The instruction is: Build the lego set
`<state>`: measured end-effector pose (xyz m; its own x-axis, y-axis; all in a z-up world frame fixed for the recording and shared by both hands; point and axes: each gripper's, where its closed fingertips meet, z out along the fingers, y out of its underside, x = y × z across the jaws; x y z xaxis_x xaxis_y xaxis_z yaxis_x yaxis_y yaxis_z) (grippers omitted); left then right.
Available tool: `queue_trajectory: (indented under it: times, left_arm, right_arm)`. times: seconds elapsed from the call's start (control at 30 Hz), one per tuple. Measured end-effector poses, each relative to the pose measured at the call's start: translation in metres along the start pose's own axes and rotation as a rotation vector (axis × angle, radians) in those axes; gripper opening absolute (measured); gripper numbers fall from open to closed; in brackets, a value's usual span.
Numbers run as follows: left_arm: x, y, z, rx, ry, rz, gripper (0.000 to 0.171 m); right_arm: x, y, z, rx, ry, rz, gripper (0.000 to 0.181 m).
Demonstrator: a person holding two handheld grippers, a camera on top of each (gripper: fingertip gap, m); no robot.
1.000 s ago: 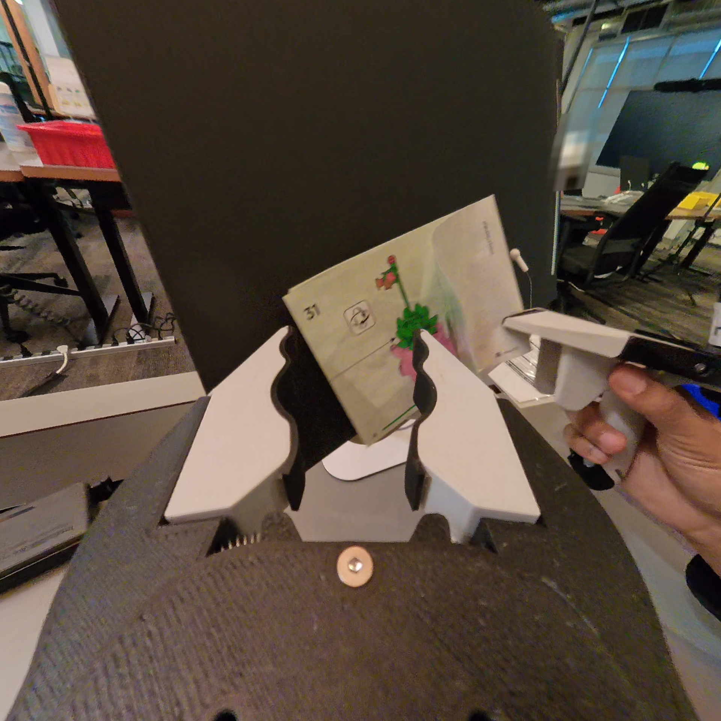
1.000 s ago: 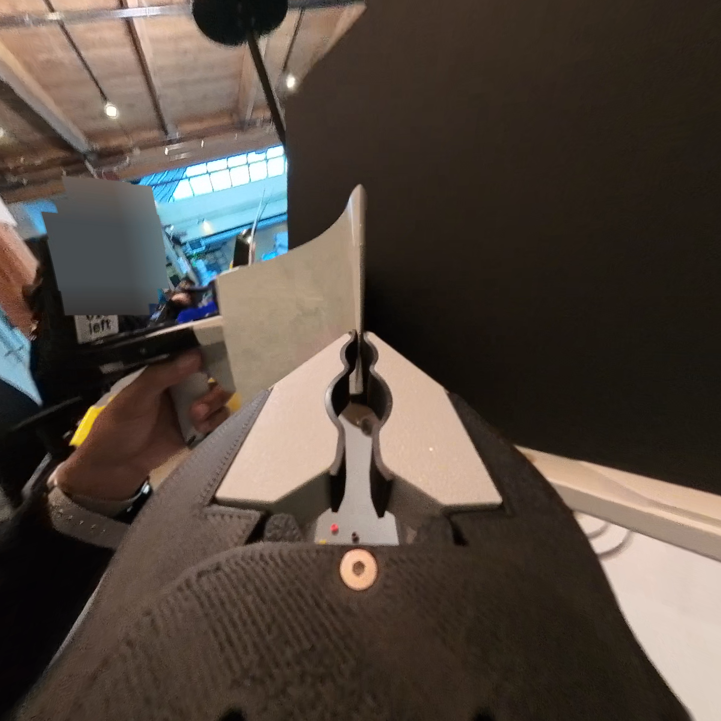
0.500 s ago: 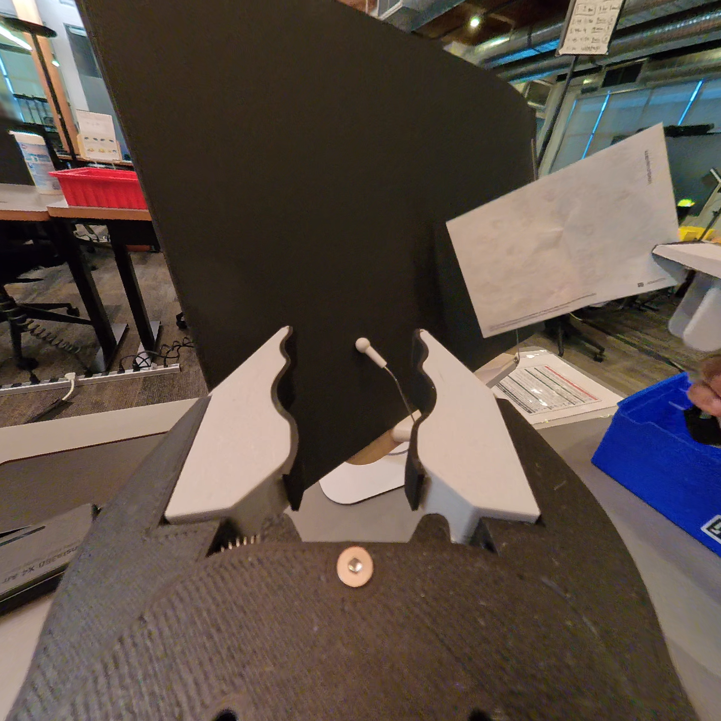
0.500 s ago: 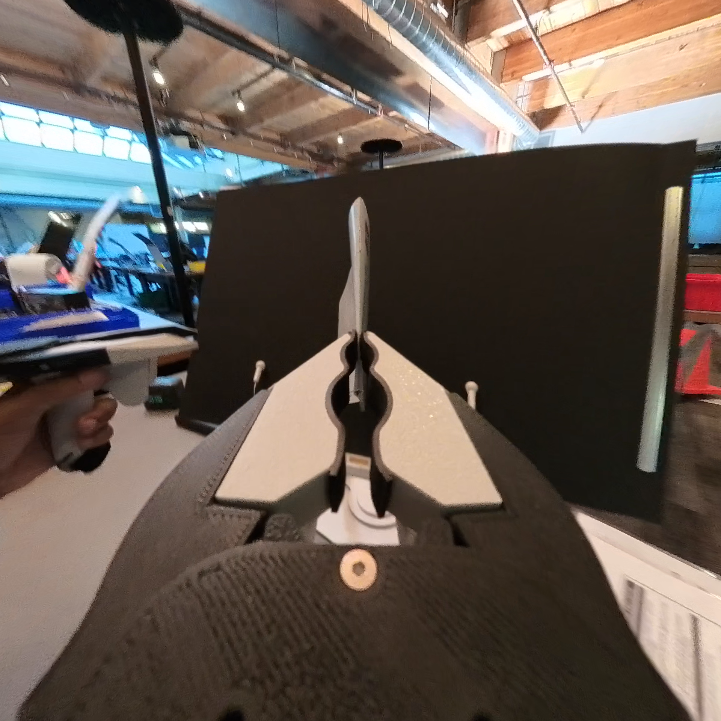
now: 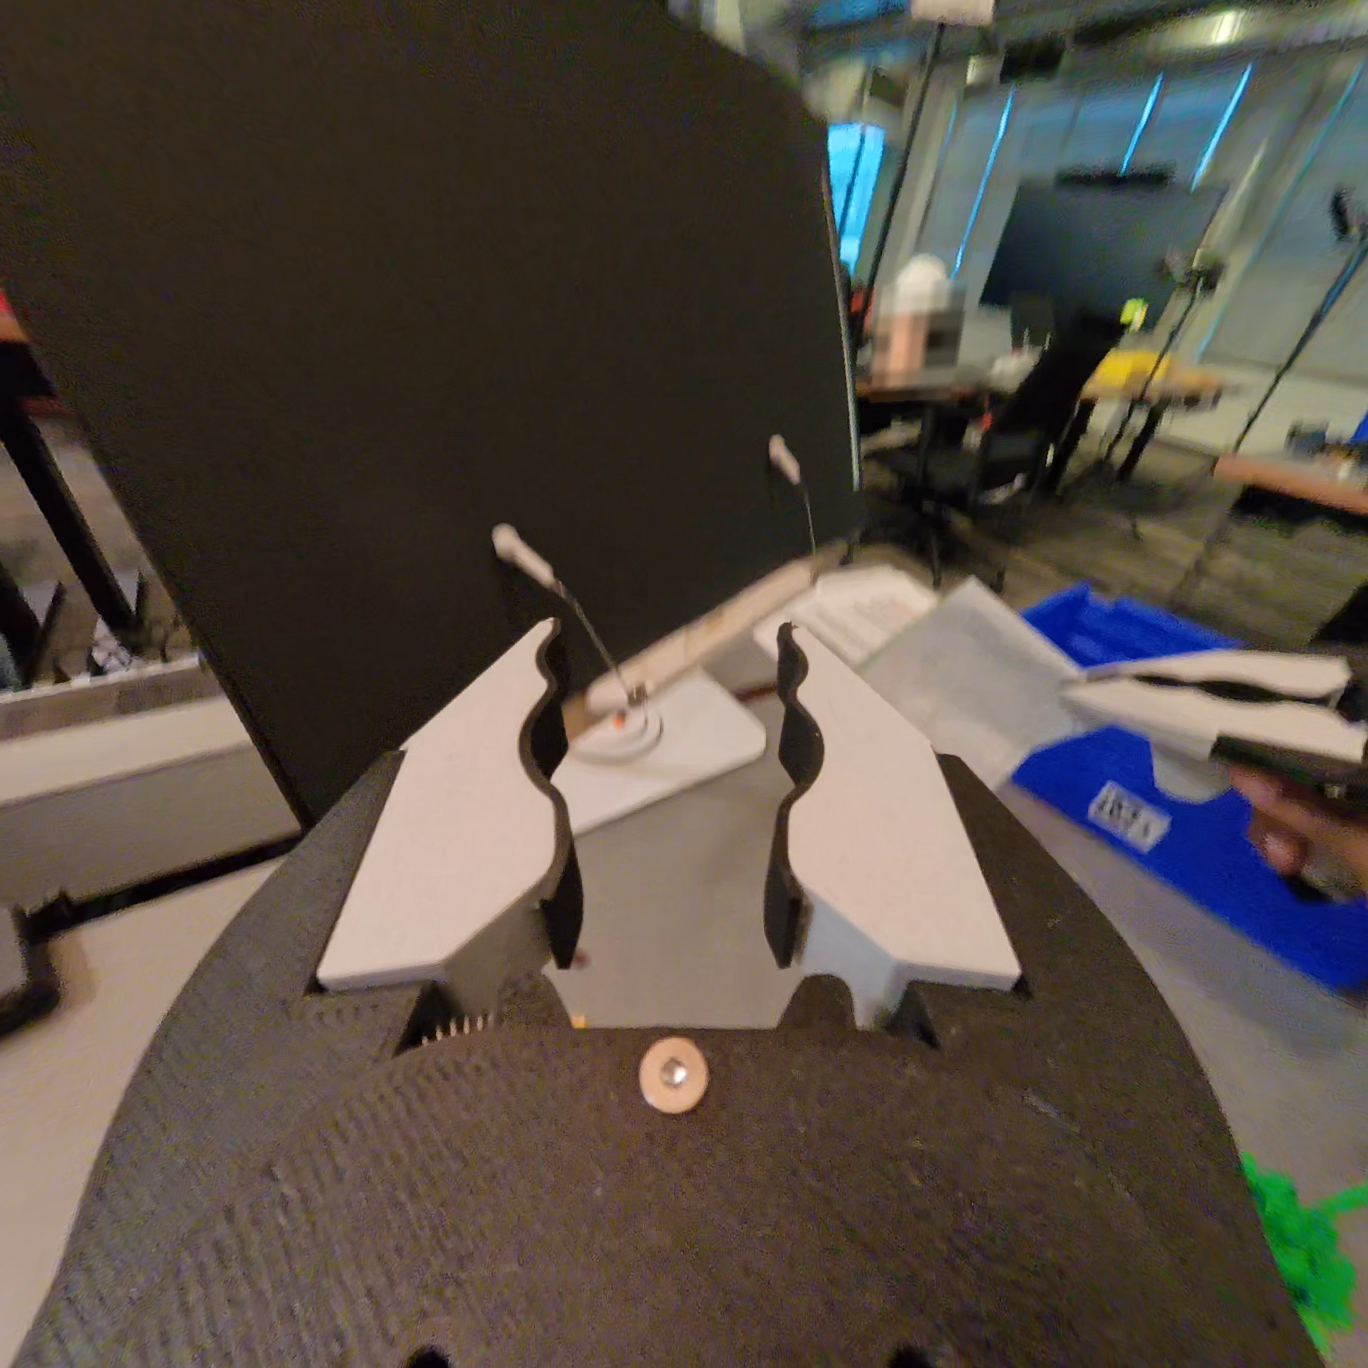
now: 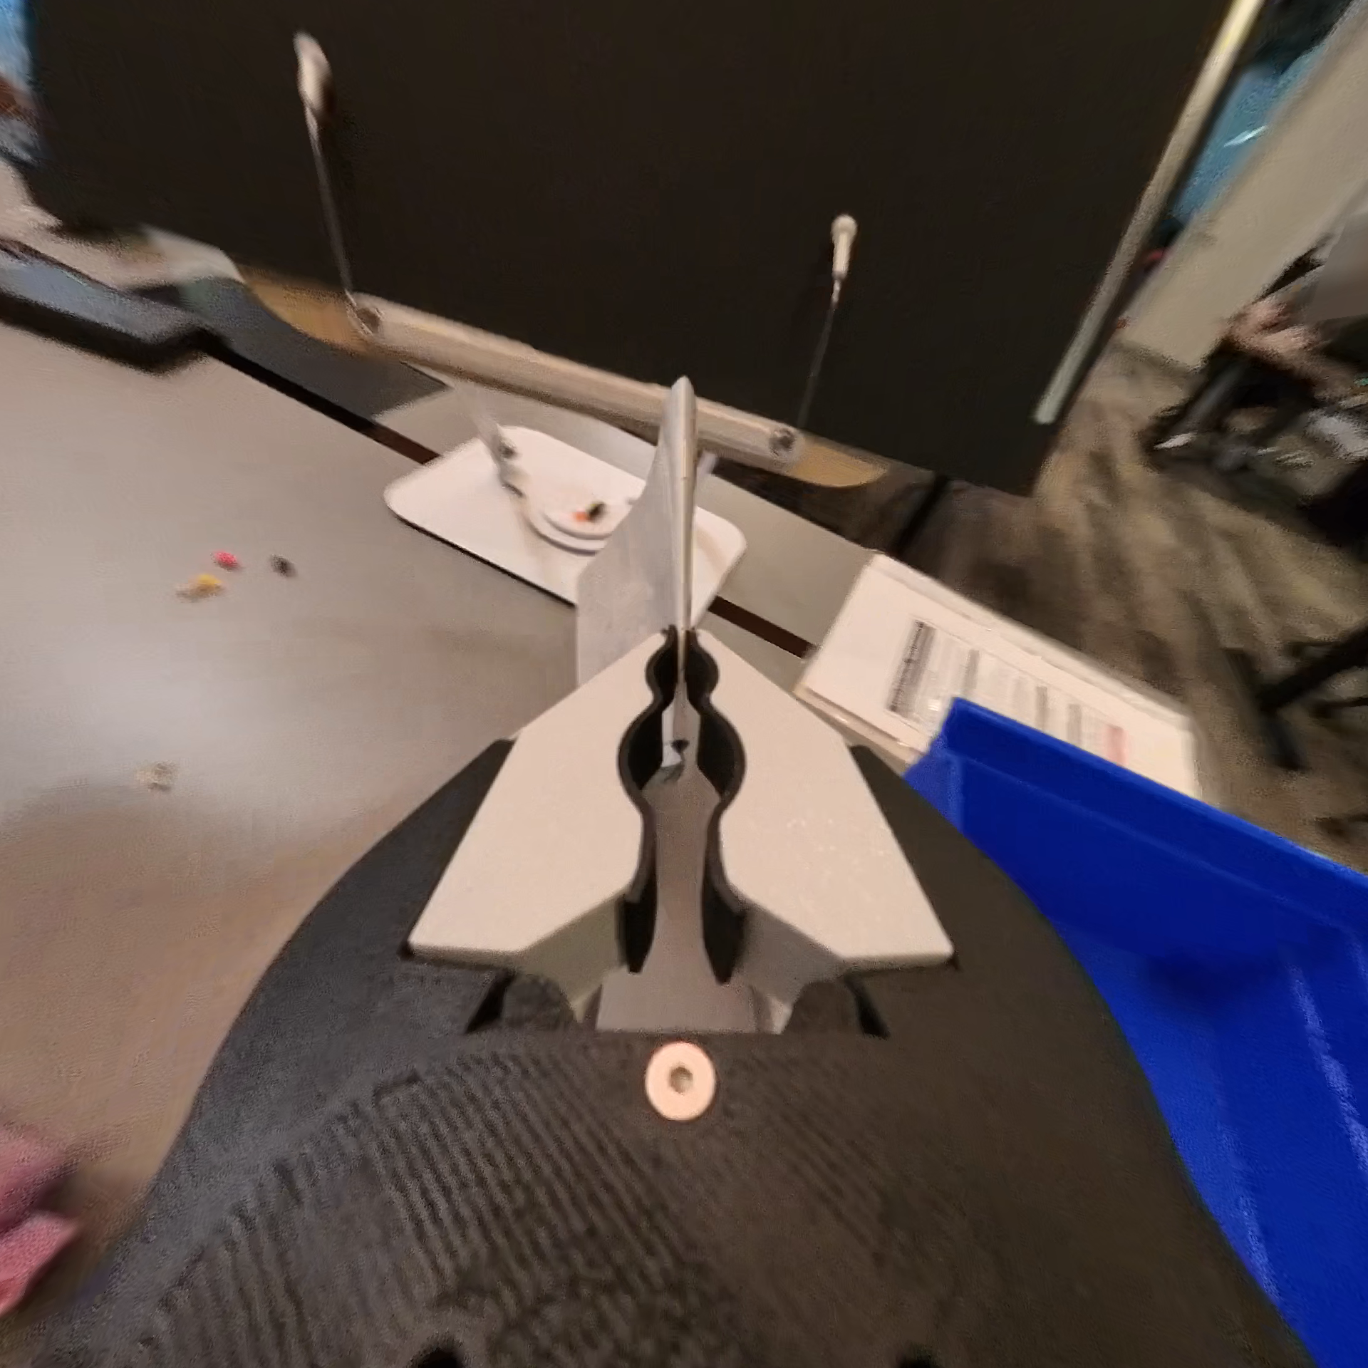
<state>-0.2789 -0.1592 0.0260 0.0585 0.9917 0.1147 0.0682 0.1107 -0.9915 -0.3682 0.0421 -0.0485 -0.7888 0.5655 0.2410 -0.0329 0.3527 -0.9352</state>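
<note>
My right gripper (image 6: 681, 635) is shut on the grey instruction booklet (image 6: 675, 518), seen edge-on and standing up from the jaws. In the left wrist view the right gripper (image 5: 1214, 703) holds the booklet (image 5: 962, 666) low and nearly flat, over the near edge of a blue bin (image 5: 1184, 851). My left gripper (image 5: 670, 636) is open and empty above the table, facing a white stand base (image 5: 688, 748). Small loose lego pieces (image 6: 215, 574) lie on the table to the left. A green lego plant piece (image 5: 1303, 1244) shows at the lower right edge.
A tall black board (image 5: 444, 296) stands behind the table. The white stand (image 6: 474, 503) carries two thin rods with white tips (image 6: 842, 237). A printed sheet (image 6: 999, 666) lies by the blue bin (image 6: 1110, 888). A pink blurred thing (image 6: 29, 1214) is at the lower left. The gap from one gripper's tips to the other's is roughly 25 cm.
My right gripper has swung the booklet from in front of the left gripper up and right, then down low beside the blue bin. The left gripper stays open and has tilted down.
</note>
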Motion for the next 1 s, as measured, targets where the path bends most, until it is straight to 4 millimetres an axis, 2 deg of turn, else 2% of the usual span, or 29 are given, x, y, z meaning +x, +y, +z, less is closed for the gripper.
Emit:
queue_trajectory:
  times: [0.07, 0.1, 0.2, 0.27, 0.33, 0.4, 0.47, 0.67, 0.77, 0.83, 0.93, 1.0]
  left_arm:
    - [-0.004, 0.047, 0.000, -0.149, -0.027, 0.040, 0.051]
    - [-0.011, 0.072, -0.001, -0.212, -0.050, 0.060, 0.050]
    - [-0.027, 0.136, -0.009, -0.340, -0.084, 0.031, 0.048]
    - [-0.029, 0.157, -0.017, -0.333, -0.068, -0.050, 0.045]
    - [-0.025, 0.160, -0.022, -0.321, -0.020, -0.122, 0.044]
    - [-0.021, 0.155, -0.024, -0.295, 0.025, -0.148, 0.041]
    - [-0.020, 0.152, -0.025, -0.285, 0.038, -0.156, 0.040]
    - [0.004, 0.153, -0.021, -0.279, 0.137, -0.112, 0.039]
    - [0.014, 0.155, -0.019, -0.277, 0.156, -0.048, 0.037]
    - [0.021, 0.153, -0.018, -0.267, 0.170, -0.015, 0.036]
    - [0.032, 0.148, -0.019, -0.237, 0.205, 0.022, 0.036]
    - [0.049, 0.143, -0.022, -0.203, 0.294, 0.041, 0.037]
  right_arm:
    - [-0.003, 0.018, 0.004, -0.003, 0.101, -0.127, 0.000]
    - [-0.011, 0.028, 0.010, -0.023, 0.115, -0.199, 0.000]
    - [-0.062, 0.066, 0.034, -0.178, -0.051, -0.360, 0.000]
    - [-0.097, 0.094, 0.042, -0.294, -0.219, -0.343, 0.007]
    - [-0.120, 0.101, 0.043, -0.313, -0.341, -0.257, 0.022]
    - [-0.124, 0.095, 0.041, -0.288, -0.393, -0.149, 0.028]
    - [-0.113, 0.085, 0.038, -0.247, -0.409, -0.028, 0.028]
    - [-0.082, 0.048, 0.022, -0.026, -0.504, 0.356, 0.028]
    - [-0.072, 0.040, 0.018, 0.053, -0.548, 0.497, 0.025]
    - [-0.072, 0.044, 0.020, 0.054, -0.556, 0.503, 0.024]
    - [-0.078, 0.060, 0.027, -0.013, -0.523, 0.412, 0.023]
    - [-0.085, 0.065, 0.030, -0.050, -0.528, 0.366, 0.022]
